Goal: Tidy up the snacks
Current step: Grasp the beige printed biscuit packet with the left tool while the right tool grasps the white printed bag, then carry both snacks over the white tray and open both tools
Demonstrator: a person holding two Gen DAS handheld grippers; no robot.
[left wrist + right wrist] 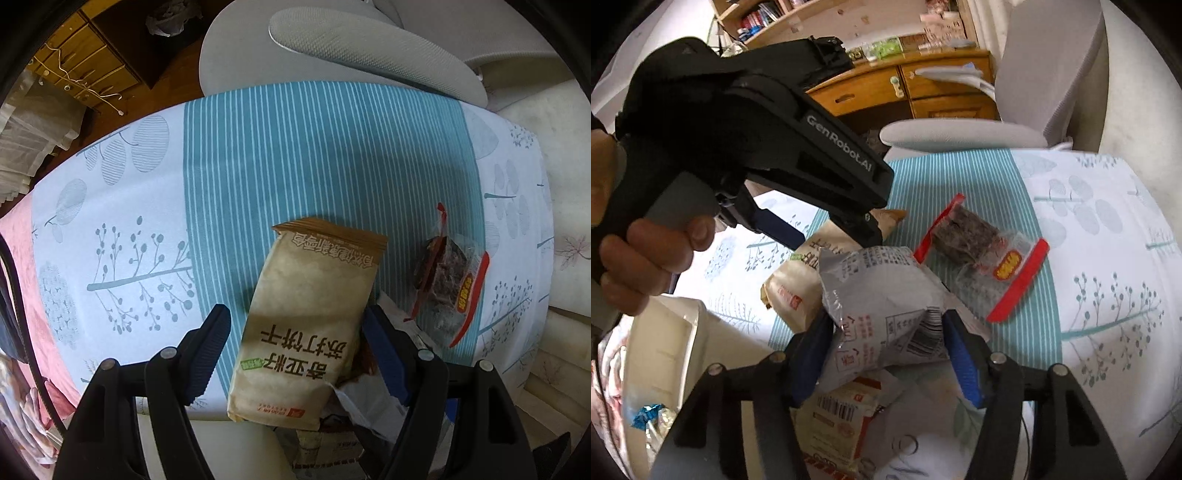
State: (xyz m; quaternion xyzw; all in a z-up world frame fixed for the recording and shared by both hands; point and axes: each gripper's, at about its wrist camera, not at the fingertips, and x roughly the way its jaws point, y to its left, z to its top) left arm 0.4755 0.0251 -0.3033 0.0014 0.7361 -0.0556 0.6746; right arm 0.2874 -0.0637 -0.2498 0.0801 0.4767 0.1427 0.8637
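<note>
The cracker bag [306, 325] lies between the left gripper's [295, 350] jaws, its long axis running forward from them and leaning a little right. The jaws stand wide: the right pad looks to be at the bag's edge, the left pad stands clear, so nothing is gripped. The grey pouch [882, 306] sits between the right gripper's [886, 354] jaws, which press in on both its sides. Forward and right of both jaws, the red-edged packet [979, 254] lies flat on the cloth [325, 155], nearer the right hand. A white bin [661, 354] sits left of the right jaws; its contents are unclear.
</note>
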